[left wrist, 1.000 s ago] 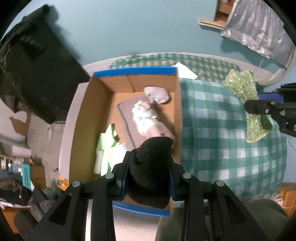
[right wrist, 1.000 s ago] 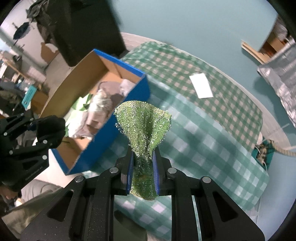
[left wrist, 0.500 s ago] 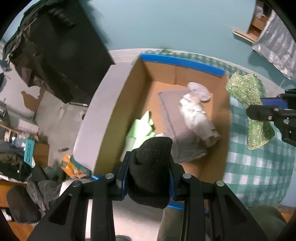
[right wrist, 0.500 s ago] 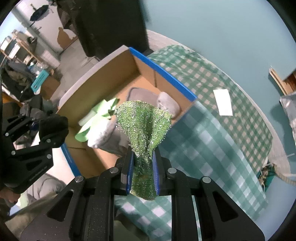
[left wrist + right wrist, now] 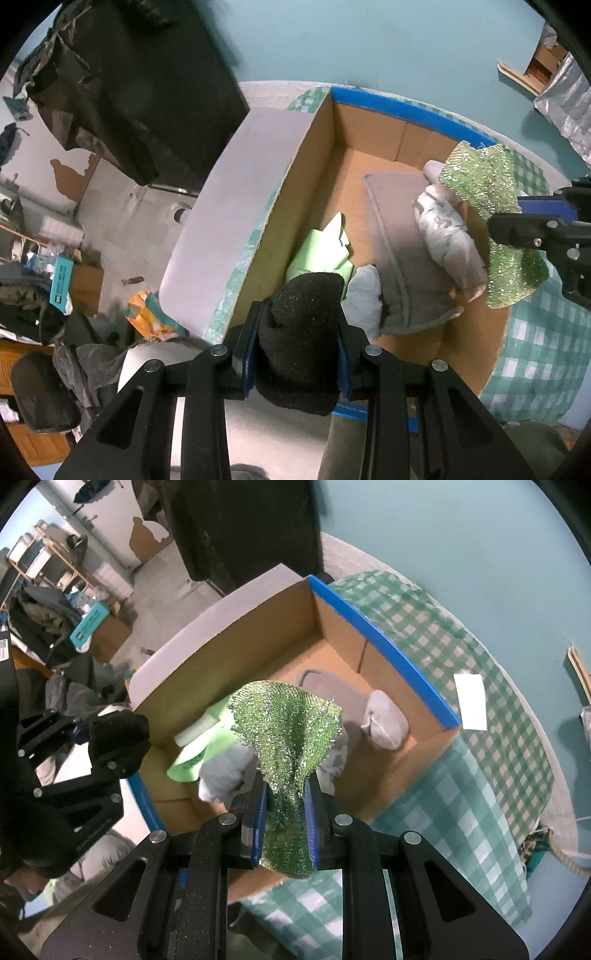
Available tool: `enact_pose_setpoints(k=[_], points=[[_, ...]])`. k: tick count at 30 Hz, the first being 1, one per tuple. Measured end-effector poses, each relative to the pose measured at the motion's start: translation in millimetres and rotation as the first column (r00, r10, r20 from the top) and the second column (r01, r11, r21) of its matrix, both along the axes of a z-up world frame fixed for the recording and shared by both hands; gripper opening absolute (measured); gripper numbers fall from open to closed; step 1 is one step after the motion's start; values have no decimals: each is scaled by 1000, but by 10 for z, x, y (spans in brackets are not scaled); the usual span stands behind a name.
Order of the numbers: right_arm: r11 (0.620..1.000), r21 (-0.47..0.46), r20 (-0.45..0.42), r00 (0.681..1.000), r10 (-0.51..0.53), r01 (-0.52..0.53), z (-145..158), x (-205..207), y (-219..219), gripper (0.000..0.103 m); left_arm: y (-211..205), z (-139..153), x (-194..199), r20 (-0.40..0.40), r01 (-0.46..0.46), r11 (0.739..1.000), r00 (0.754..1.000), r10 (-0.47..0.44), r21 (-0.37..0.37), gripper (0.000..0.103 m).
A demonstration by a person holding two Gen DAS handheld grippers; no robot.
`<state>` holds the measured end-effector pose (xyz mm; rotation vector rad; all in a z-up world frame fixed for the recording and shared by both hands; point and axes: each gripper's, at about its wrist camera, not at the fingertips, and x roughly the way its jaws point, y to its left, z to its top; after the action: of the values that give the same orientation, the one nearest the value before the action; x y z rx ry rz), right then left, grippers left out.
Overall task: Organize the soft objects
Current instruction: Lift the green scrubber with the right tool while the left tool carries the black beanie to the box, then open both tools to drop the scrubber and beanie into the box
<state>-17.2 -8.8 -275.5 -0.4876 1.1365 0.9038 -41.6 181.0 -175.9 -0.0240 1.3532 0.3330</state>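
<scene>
My left gripper (image 5: 295,354) is shut on a black knit hat (image 5: 301,339), held over the near left corner of a cardboard box (image 5: 295,184) with blue-taped rims. My right gripper (image 5: 283,827) is shut on a sparkly green cloth (image 5: 288,731), which hangs above the box's near right part. In the left wrist view that cloth (image 5: 484,184) and the right gripper's black arm show at the right. In the right wrist view the hat (image 5: 118,738) shows at the left. Inside the box lie a grey mat (image 5: 395,236), a pale patterned bundle (image 5: 447,236), light green fabric (image 5: 325,251) and a grey rounded piece (image 5: 386,720).
The box stands on a green checked tablecloth (image 5: 480,738) with a white card (image 5: 471,701) on it. A black cabinet (image 5: 129,92) stands beyond the box. Clutter, a small brown box and a teal pack (image 5: 61,280) lie on the floor at the left.
Both grippers have moved sideways from the checked cloth toward the box and now hang over it. Both have rolled a little. Each keeps hold of its item.
</scene>
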Motion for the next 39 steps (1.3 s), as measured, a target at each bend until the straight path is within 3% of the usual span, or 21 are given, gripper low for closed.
enact_pose_setpoints(k=[7,12,14,17,22,34,39], points=[[999,-31,-26,999,-23,22,-175,74,140,16,1,-127,85,-23,12,1000,1000,-13,-26,34],[998,-39,-37,998,-44,42,-241,88,169,18,-24,-185,139,-36,16,999,999,-17,-48,41],[998,-40,-35,998,-49,48,-235,82,159,26,-29,-177,145,-36,17,999,999,-19,-48,42],[998,-32,-22,998,-56,55,-191,59,137,29,-52,-132,147,-24,23,999,999,-24,-45,55],[998,-27,17,998,-63,64,-96,26,95,46,-101,2,134,8,36,999,999,-36,-11,67],[992,66,51,993,-107,104,282,-33,-168,56,-215,444,19,103,25,1000,994,-25,2,76],[986,103,85,986,-143,134,468,-61,-333,57,-395,673,-32,151,65,998,986,-67,20,81]])
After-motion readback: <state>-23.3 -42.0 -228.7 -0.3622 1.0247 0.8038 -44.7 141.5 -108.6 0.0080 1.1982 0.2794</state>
